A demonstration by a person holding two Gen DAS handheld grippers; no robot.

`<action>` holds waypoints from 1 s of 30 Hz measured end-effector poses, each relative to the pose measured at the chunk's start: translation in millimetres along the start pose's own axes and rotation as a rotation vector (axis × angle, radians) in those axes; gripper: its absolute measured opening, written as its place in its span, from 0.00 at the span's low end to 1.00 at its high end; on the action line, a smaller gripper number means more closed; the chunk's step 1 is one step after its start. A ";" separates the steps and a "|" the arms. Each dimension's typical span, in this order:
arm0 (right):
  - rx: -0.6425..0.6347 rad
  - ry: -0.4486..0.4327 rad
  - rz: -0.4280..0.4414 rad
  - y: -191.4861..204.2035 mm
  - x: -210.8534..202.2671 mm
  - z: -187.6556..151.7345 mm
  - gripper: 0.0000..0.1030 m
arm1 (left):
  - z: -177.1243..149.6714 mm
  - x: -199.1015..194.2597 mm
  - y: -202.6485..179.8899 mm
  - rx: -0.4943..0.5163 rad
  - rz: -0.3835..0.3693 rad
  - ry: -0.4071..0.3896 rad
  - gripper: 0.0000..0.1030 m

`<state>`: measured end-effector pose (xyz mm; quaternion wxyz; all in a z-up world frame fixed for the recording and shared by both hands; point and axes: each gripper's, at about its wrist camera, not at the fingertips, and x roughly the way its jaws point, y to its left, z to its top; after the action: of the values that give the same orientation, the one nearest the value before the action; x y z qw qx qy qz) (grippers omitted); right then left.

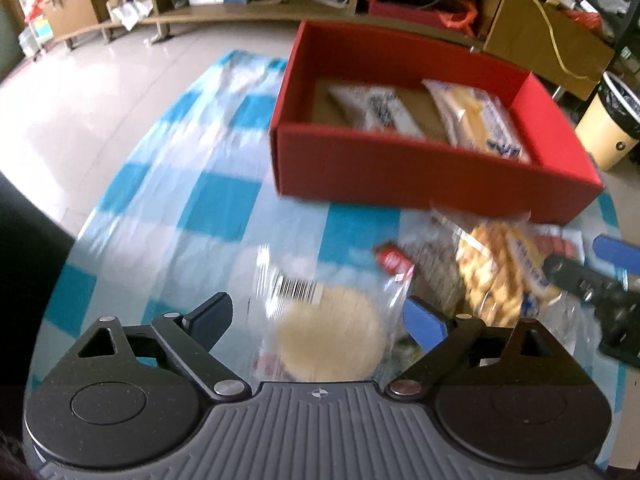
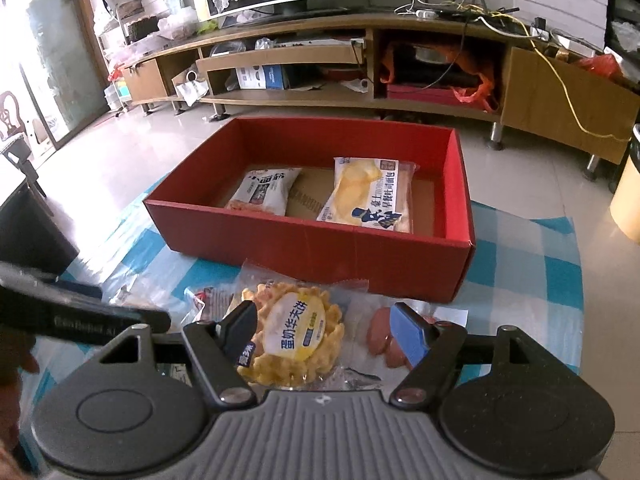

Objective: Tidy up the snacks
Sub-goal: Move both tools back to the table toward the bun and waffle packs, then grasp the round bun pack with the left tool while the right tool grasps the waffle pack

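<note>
- The waffle packet (image 2: 294, 342) lies on the checked cloth (image 2: 532, 268) of the bench, just before the red box (image 2: 320, 248), between the spread fingers of the right gripper (image 2: 326, 334).
- A round pale cake packet (image 1: 328, 332) lies between the left gripper's (image 1: 318, 316) parted fingers.
- Two snack bags (image 2: 368, 196) lie inside the box.
- Sausages (image 2: 384, 332) lie beside the waffle.

left gripper (image 1: 318, 318): jaws spread wide, low, tilted down | right gripper (image 2: 324, 326): jaws spread wide, low, level
</note>
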<state>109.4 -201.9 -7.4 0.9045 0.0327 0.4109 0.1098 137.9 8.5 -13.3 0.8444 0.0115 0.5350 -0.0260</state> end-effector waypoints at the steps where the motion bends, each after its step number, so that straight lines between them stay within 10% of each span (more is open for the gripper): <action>1: 0.001 -0.001 0.001 -0.3 -0.6 0.0 0.70 | -2.7 0.7 1.6 -0.007 0.000 0.006 0.95; 12: 0.005 0.022 0.018 -4.4 4.1 0.1 0.71 | -5.4 21.7 -1.1 -0.015 0.035 0.043 0.99; 20: 0.071 0.050 0.035 -17.1 12.6 5.0 0.71 | -2.9 13.4 16.0 -0.069 0.002 0.066 0.78; 30: 0.094 0.082 0.064 -14.1 24.7 7.8 0.72 | -14.3 -4.8 44.8 -0.134 -0.046 0.070 0.75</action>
<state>133.4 -209.9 -22.6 0.8804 0.0837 0.4510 0.1204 125.5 54.0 -15.4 0.8231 -0.0564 0.5650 -0.0093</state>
